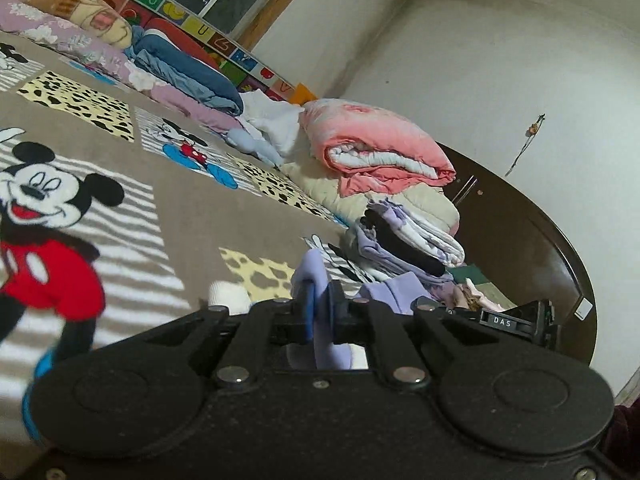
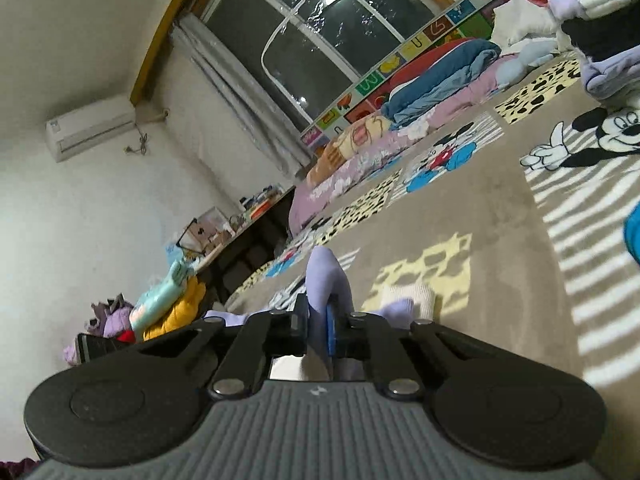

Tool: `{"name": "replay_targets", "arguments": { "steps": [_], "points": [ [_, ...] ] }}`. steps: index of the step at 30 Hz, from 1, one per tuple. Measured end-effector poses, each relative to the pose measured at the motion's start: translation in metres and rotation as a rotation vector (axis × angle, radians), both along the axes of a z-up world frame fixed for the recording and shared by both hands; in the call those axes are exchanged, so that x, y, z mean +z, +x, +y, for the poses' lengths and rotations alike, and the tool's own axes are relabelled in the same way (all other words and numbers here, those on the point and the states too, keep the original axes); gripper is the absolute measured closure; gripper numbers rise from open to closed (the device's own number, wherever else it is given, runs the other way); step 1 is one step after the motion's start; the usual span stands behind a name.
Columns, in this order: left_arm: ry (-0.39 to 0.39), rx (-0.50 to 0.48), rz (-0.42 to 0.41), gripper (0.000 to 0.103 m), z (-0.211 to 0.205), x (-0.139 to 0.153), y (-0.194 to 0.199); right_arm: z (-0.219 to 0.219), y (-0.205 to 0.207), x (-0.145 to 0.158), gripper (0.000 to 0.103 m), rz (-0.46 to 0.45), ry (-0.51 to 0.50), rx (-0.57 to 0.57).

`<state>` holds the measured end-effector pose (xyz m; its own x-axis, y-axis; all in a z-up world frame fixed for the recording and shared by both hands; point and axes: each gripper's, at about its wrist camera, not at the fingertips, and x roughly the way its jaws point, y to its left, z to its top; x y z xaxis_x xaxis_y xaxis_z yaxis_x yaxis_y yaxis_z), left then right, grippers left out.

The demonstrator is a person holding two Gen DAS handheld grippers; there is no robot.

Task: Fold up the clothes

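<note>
A lavender garment (image 1: 314, 276) with a white ribbed cuff (image 1: 228, 296) lies low over the Mickey Mouse blanket (image 1: 192, 208). My left gripper (image 1: 319, 312) is shut on a fold of it, which pokes up between the jaws. In the right wrist view my right gripper (image 2: 320, 320) is shut on another part of the same lavender garment (image 2: 326, 276), with the white cuff (image 2: 412, 296) just to its right. Most of the garment is hidden under the gripper bodies.
A stack of folded clothes (image 1: 404, 240) and a pink quilt (image 1: 380, 152) stand at the bed's far right, before a dark headboard (image 1: 540, 240). Blue and lilac bedding (image 1: 180, 68) lines the window side. A cluttered desk (image 2: 224, 236) and clothes heap (image 2: 160, 312) stand beside the bed.
</note>
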<state>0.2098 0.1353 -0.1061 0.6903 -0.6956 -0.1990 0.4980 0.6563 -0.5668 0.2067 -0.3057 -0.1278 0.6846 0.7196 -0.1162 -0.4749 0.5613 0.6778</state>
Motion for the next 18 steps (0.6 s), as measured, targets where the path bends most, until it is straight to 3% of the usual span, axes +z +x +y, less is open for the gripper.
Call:
{"name": "replay_targets", "arguments": {
  "steps": [8, 14, 18],
  "points": [
    [-0.013, 0.037, 0.001, 0.1, 0.005, -0.01, 0.029, 0.008, 0.043, -0.004, 0.093, -0.02, 0.039, -0.006],
    [-0.001, 0.08, 0.056, 0.1, 0.007, -0.026, 0.037, 0.008, 0.063, -0.029, 0.092, 0.095, 0.03, -0.042],
    [0.128, 0.15, 0.113, 0.096, -0.003, -0.026, 0.04, 0.014, 0.07, -0.036, 0.078, 0.181, -0.039, -0.066]
  ]
}}
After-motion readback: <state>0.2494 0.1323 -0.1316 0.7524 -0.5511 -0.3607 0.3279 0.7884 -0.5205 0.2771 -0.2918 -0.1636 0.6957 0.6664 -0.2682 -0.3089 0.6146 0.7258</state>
